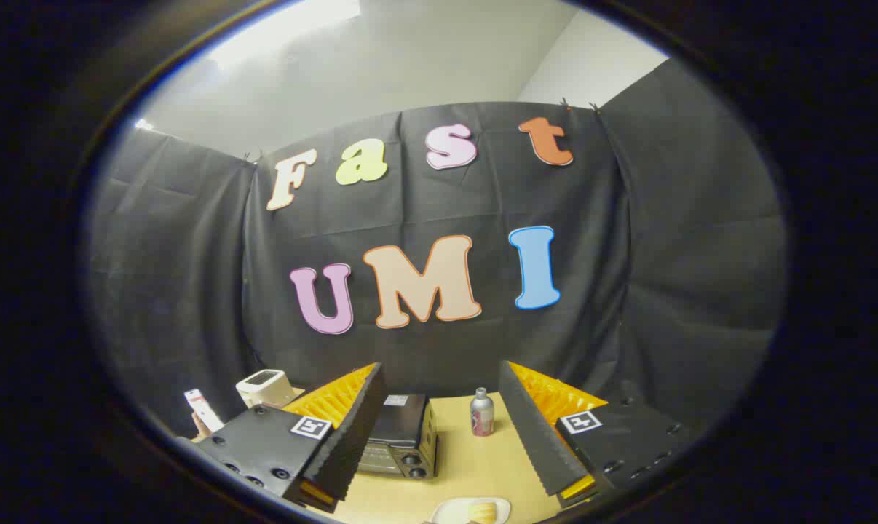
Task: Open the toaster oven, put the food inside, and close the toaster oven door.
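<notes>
Pale wood shows between the fingers, and nothing else: the gripper hangs in the air with its two fingers spread wide apart, holding nothing and touching nothing.

Take the toaster oven as the landmark. It sits on the table just ahead of the fingers, partly hidden behind the left one, a dark box with its door apparently closed and its knobs at the front right corner. Nearer the gripper than the oven, and to its right, a white plate carries the food, a small yellowish piece. Beyond the oven's right side stands a small bottle with a grey cap. Off to the oven's left, further back, sit a white box-like gadget and a hand holding a phone.

The step in hand looks like the first one, opening the door, with nothing of the task done yet. To do it well, I would judge that the gripper should come down and in toward the oven's front, keep its fingers apart until they bracket the door handle, then close firmly and swing the door along its hinge arc instead of tugging straight, so the light oven does not slide on the table. The handle itself is too small to make out here.
</notes>
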Tool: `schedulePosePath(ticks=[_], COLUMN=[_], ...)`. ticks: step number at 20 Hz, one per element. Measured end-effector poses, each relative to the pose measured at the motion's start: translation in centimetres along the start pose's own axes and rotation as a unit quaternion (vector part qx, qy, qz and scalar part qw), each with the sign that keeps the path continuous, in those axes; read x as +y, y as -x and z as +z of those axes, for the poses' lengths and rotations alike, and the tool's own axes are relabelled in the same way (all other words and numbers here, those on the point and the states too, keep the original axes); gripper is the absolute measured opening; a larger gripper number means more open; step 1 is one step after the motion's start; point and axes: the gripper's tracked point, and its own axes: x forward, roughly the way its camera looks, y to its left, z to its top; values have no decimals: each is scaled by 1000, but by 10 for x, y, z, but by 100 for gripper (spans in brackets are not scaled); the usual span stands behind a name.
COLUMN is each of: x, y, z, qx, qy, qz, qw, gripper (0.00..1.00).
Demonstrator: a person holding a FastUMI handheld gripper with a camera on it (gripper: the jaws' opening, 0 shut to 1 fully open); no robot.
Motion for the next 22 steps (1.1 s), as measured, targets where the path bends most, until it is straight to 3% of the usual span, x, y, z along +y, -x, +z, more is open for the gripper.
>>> schedulePosePath(ticks=[12,22], x=[7,6], y=[-13,-7], z=[0,11], qx=[12,-16], qy=[-19,-6], qz=[-6,-17], qw=[1000,1000], gripper=[98,98])
